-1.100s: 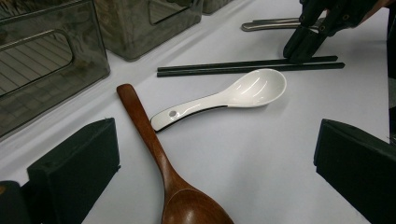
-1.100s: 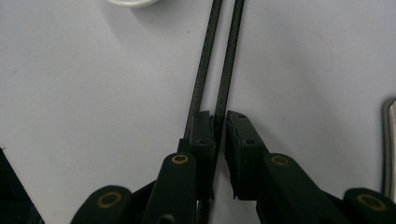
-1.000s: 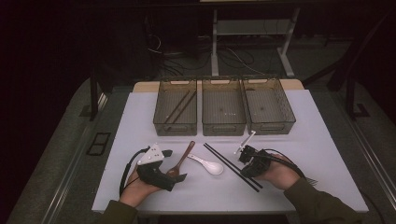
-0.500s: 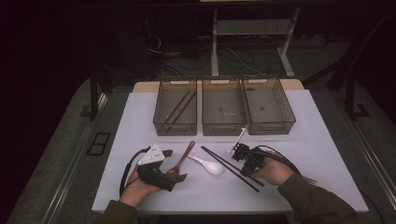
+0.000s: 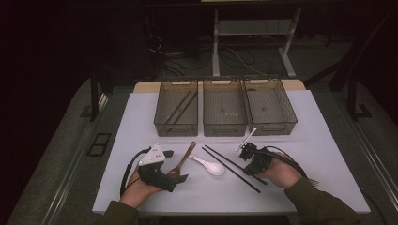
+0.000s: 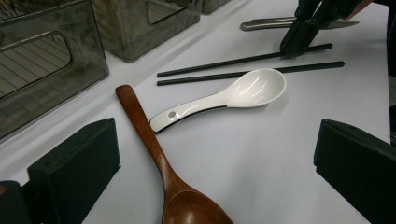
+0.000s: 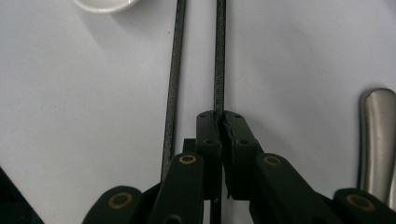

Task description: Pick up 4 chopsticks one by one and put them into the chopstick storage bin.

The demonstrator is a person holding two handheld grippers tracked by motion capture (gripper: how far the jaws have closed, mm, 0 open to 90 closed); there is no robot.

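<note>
Change since earlier: your right gripper (image 5: 247,154) has shifted a little to the left, down onto the black chopsticks; its fingers have just been closing, with one chopstick between them. Your left gripper (image 5: 176,168) lies where it was.

High view, right hand: your gripper sits at the right of the tabletop (image 5: 141,117), its tip on the pair of chopsticks (image 5: 230,167), which lie slanting from far left to near right.

High view, left hand: your gripper rests near the left edge, with the wooden spoon (image 5: 180,163) between its fingers and the white spoon (image 5: 210,165) just to its right.

High view, bins: three clear bins stand in a row at the far side; the left bin (image 5: 176,123) holds dark chopsticks.

Left gripper view: your fingers (image 6: 74,172) stand wide apart, gripping nothing. The wooden spoon (image 6: 159,163) lies flat between them, the white spoon (image 6: 224,98) beyond it, then the two chopsticks (image 6: 243,73).

Right gripper view: your fingers (image 7: 208,135) are closed, pinching the right-hand chopstick (image 7: 219,56). The other chopstick (image 7: 173,84) lies free just to the left. A metal handle (image 7: 378,140) lies at the right.
</note>
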